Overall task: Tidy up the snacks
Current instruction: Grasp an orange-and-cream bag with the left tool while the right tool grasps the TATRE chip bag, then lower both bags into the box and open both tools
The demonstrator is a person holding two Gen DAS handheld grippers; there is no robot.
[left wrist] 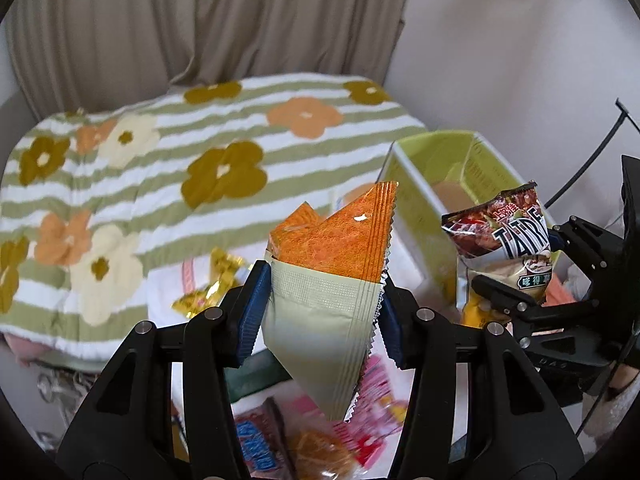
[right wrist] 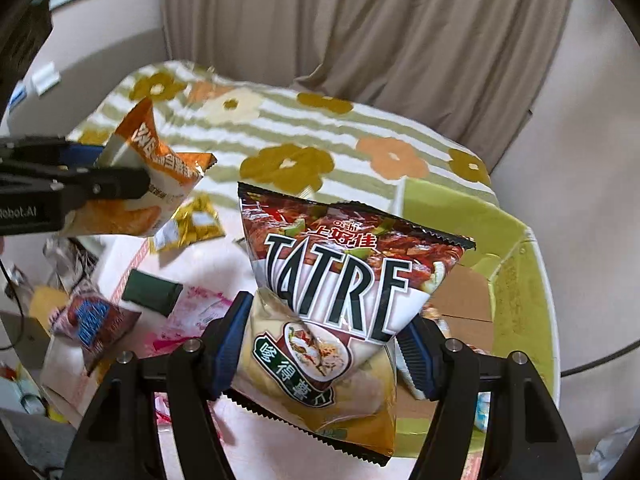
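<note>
My left gripper (left wrist: 320,312) is shut on an orange and pale green snack bag (left wrist: 328,280), held up above the table; the same bag (right wrist: 148,176) shows at the left of the right wrist view. My right gripper (right wrist: 320,344) is shut on a brown chip bag marked TATRE (right wrist: 336,296), its blue pads (right wrist: 230,340) pinching the crumpled middle. That chip bag (left wrist: 504,248) hangs beside a lime green box (left wrist: 424,200) in the left wrist view. The green box (right wrist: 516,248) lies just behind and right of the chip bag.
Loose snacks lie on the white table below: a gold packet (right wrist: 188,228), a dark green packet (right wrist: 152,292), a pink packet (right wrist: 192,320), a red and blue bag (right wrist: 94,324). A flowered striped cloth (left wrist: 160,168) covers the far side, curtains behind it.
</note>
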